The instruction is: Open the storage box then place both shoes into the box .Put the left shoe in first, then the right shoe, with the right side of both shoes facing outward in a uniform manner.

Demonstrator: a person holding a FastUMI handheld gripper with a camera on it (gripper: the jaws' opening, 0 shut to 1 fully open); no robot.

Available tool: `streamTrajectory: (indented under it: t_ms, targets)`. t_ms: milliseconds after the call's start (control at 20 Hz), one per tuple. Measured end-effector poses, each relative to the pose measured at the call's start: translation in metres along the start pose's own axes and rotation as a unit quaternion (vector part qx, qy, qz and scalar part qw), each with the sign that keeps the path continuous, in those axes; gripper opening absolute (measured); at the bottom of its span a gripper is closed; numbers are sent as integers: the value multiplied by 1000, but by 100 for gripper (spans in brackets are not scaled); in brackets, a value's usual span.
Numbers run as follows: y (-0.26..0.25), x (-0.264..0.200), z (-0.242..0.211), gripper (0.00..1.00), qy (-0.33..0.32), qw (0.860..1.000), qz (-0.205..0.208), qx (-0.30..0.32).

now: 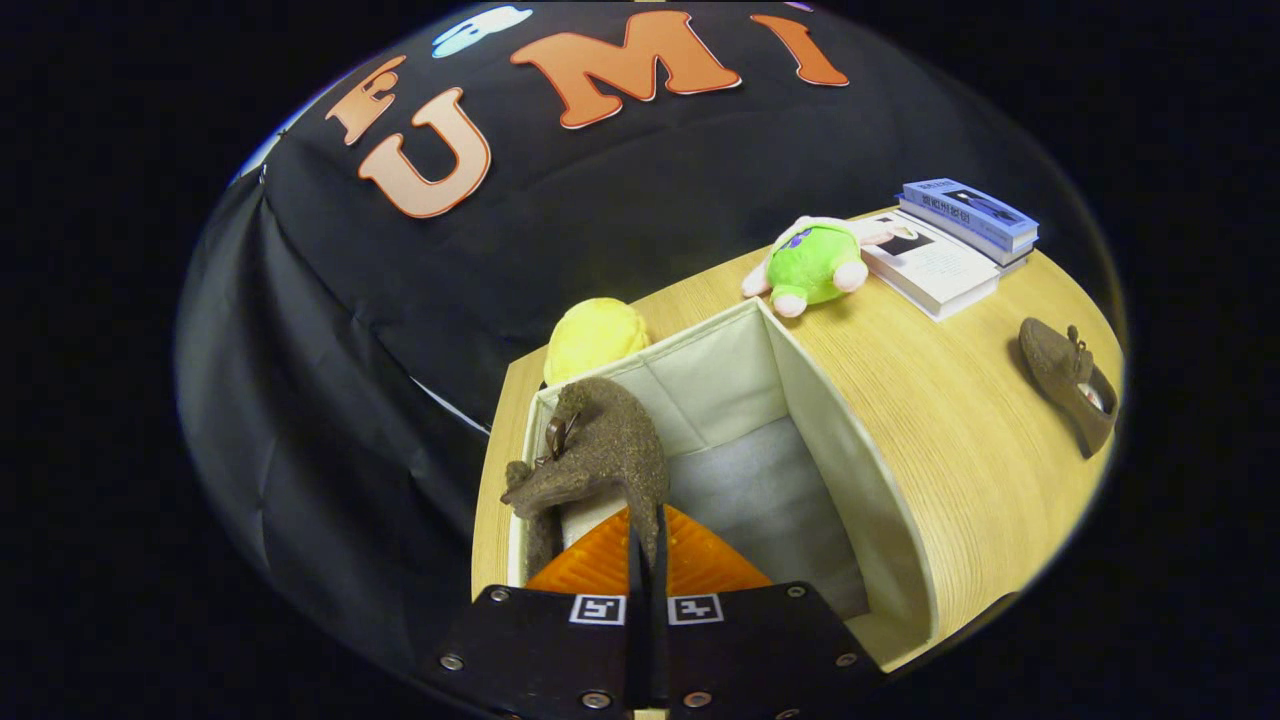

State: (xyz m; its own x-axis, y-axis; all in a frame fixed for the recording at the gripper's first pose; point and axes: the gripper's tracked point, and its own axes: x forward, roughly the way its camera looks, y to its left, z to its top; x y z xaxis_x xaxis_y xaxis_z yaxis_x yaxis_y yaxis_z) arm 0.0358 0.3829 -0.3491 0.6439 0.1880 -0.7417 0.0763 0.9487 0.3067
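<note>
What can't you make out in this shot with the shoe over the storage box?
- Claw on the held shoe: the orange fingers look closed on it, but the shoe hides the contact.
- Storage box floor: near part hidden behind the claw body.
- Yellow plush: lower part behind the box's rim.
- Second shoe on the table: left or right is too small and distorted to tell.

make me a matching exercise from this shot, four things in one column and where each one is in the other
Things:
1. held shoe
2. second shoe
3. green plush toy
4. yellow plush toy

Places:
A. behind the storage box's far corner
B. lying on the table, well off to one side of the box
C. gripped between the gripper fingers, over the open box
D. beside the books

Pairs: 1-C, 2-B, 3-D, 4-A
</note>
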Motion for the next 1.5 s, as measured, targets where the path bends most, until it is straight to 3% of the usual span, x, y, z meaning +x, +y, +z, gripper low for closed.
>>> streamTrajectory:
  t_ms: [300, 600, 900, 1100, 1500]
  targets:
    - [2, 1, -3, 6, 13, 1000, 8, -18]
    - [3, -14, 31, 99, -9, 998, 34, -49]
    - [-40, -44, 79, 98, -53, 994, 37, -93]
    - [-123, -60, 115, 98, -100, 985, -22, -141]
    - [-323, -117, 153, 98, -118, 978, -137, -107]
